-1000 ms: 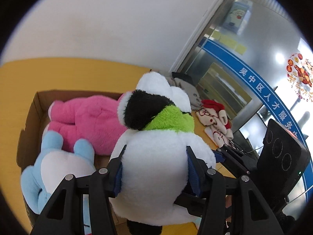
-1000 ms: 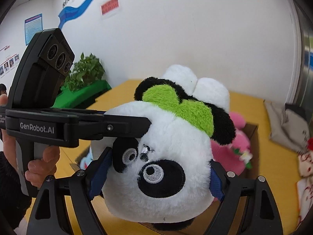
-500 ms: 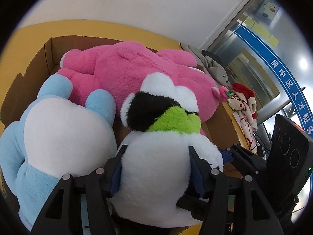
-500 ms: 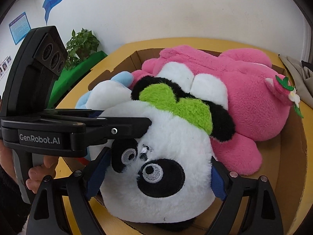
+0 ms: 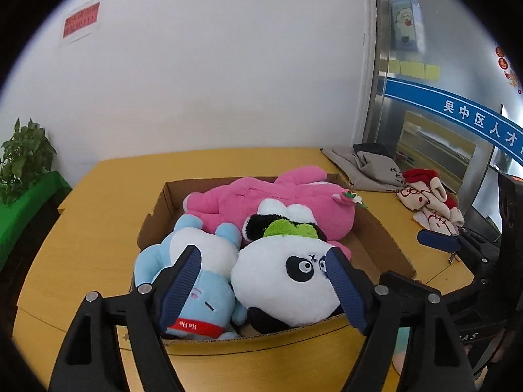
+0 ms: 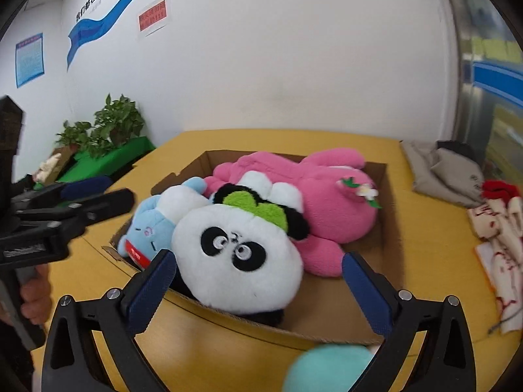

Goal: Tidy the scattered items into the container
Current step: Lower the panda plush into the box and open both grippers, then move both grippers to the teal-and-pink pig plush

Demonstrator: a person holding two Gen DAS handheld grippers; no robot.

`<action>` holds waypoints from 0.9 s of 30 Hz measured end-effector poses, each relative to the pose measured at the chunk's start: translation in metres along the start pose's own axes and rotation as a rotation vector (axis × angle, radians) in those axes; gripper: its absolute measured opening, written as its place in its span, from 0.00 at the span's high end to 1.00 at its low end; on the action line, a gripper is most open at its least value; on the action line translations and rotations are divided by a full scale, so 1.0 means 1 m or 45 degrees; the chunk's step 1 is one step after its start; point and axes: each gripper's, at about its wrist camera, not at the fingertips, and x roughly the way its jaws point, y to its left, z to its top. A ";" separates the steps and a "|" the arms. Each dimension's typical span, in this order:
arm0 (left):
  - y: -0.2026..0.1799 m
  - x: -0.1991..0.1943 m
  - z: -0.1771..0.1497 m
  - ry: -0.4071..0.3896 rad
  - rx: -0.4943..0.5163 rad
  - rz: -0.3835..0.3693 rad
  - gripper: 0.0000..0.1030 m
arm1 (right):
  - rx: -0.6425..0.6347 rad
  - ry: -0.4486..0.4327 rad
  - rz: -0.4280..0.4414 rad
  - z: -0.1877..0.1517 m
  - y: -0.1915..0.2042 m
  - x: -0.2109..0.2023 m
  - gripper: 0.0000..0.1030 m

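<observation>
Resting in box point(image 5: 385, 245) now: panda point(image 5: 281, 281) | both fingers released, wide open, empty

Black-white panda point(image 5: 287, 281), pink plush point(image 5: 281, 202), blue plush point(image 5: 196, 281).

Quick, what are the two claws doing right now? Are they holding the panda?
Left gripper: open, holding nothing; the panda lies in the cardboard box.
Right gripper: open, holding nothing.

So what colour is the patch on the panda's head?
Bright green, clearest in the right wrist view.
</observation>
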 end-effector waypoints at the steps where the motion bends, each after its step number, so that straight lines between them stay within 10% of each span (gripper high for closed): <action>1: -0.004 -0.007 -0.003 -0.008 -0.003 0.007 0.24 | -0.013 -0.010 -0.031 -0.003 0.003 -0.008 0.00; 27: -0.041 -0.038 -0.033 0.049 -0.040 -0.092 0.24 | -0.045 0.015 -0.104 -0.026 0.014 -0.057 0.00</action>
